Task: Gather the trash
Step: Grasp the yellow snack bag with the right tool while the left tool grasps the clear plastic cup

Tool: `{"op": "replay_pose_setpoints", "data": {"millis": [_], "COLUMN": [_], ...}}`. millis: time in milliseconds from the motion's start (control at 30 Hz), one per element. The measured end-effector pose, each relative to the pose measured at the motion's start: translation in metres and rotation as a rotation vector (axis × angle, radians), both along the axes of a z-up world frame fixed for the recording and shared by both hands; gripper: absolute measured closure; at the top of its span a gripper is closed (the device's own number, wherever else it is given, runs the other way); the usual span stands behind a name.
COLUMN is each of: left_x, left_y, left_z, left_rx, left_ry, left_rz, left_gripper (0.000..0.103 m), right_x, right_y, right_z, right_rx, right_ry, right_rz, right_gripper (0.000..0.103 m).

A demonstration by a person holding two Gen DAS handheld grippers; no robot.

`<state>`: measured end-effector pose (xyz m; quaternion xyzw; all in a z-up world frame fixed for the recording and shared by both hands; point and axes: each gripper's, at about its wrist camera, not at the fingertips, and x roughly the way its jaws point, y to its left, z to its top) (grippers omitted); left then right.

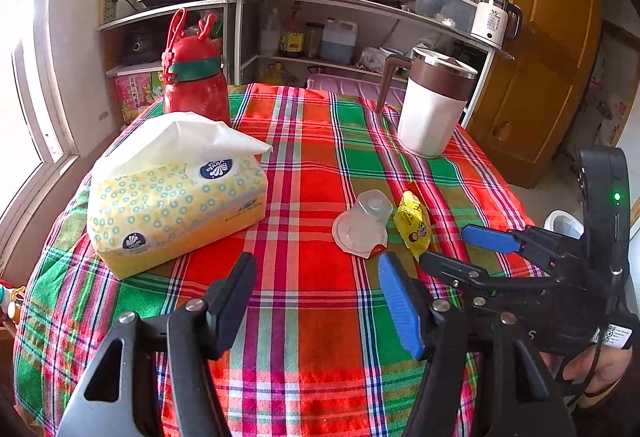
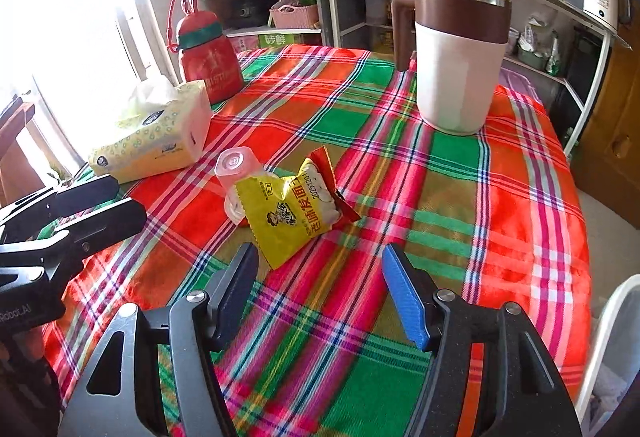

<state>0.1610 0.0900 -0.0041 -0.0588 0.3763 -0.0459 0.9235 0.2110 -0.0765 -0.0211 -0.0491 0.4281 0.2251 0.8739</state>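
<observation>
Landmark: white jug with brown lid band and handle, upright at the far right of the bench covered in a red, green and pink plaid cloth
Tissue pack: yellow soft pack with a white tissue sticking up, far to the left of the jug and nearer the camera
Red bottle: red plastic bottle with a green band and looped strap, well left of the jug, just behind the tissue pack
Left gripper: fingers spread with nothing between them, hovering over bare cloth in front of the jug
Clear cup: small clear plastic cup lying tipped on its side, in front of the jug and slightly left of it
Snack wrapper: crumpled yellow and red foil packet, touching the clear cup on its right side, in front of the jug
Right gripper: fingers spread and empty, just short of the wrapper, pointing towards it
</observation>
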Motion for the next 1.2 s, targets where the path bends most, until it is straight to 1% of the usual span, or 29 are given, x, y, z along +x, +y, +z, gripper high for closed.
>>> {"op": "replay_pose_setpoints", "data": {"millis": [133, 267, 333, 433, 533, 700, 767, 833, 1033, 1100, 1200], "left_x": [0.006, 0.012, 0.015, 0.021, 0.030, 0.043, 0.048, 0.052, 0.064, 0.066, 0.068], "left_y": [0.001, -0.001, -0.003, -0.007, -0.011, -0.027, -0.028, -0.029, -0.031, -0.031, -0.032], "left_z": [-0.003, -0.006, -0.006, -0.006, -0.008, -0.011, -0.014, -0.014, -0.017, -0.017, -0.018], "left_rx": [-0.004, 0.001, 0.005, 0.003, -0.015, 0.032, 0.032, 0.021, 0.022, 0.019, 0.028], "left_ry": [0.009, 0.016, 0.021, 0.019, 0.026, 0.028, 0.040, 0.035, 0.032, 0.038, 0.037], "left_rz": [-0.008, -0.019, -0.025, -0.039, -0.055, -0.087, -0.074, -0.075, -0.060, -0.057, -0.061], "left_gripper": [0.038, 0.037, 0.037, 0.036, 0.034, 0.034, 0.034, 0.034, 0.034, 0.037, 0.048], "right_x": [0.014, 0.023, 0.026, 0.029, 0.028, 0.024, 0.023, 0.022, 0.021, 0.021, 0.022], "right_y": [-0.003, -0.018, -0.026, -0.035, -0.041, -0.049, -0.051, -0.052, -0.053, -0.053, -0.054], "right_z": [-0.003, -0.004, -0.004, -0.005, -0.002, 0.001, 0.003, 0.004, 0.004, 0.003, 0.003], "right_rx": [-0.021, -0.050, -0.049, -0.078, -0.047, -0.017, -0.007, -0.003, 0.010, 0.009, 0.011], "right_ry": [0.012, 0.005, 0.008, 0.005, 0.010, 0.016, 0.018, 0.011, 0.016, 0.017, 0.019], "right_rz": [-0.068, -0.161, -0.191, -0.227, -0.237, -0.252, -0.258, -0.258, -0.259, -0.259, -0.265], "right_gripper": [0.038, 0.038, 0.038, 0.038, 0.038, 0.038, 0.038, 0.038, 0.038, 0.038, 0.038]}}
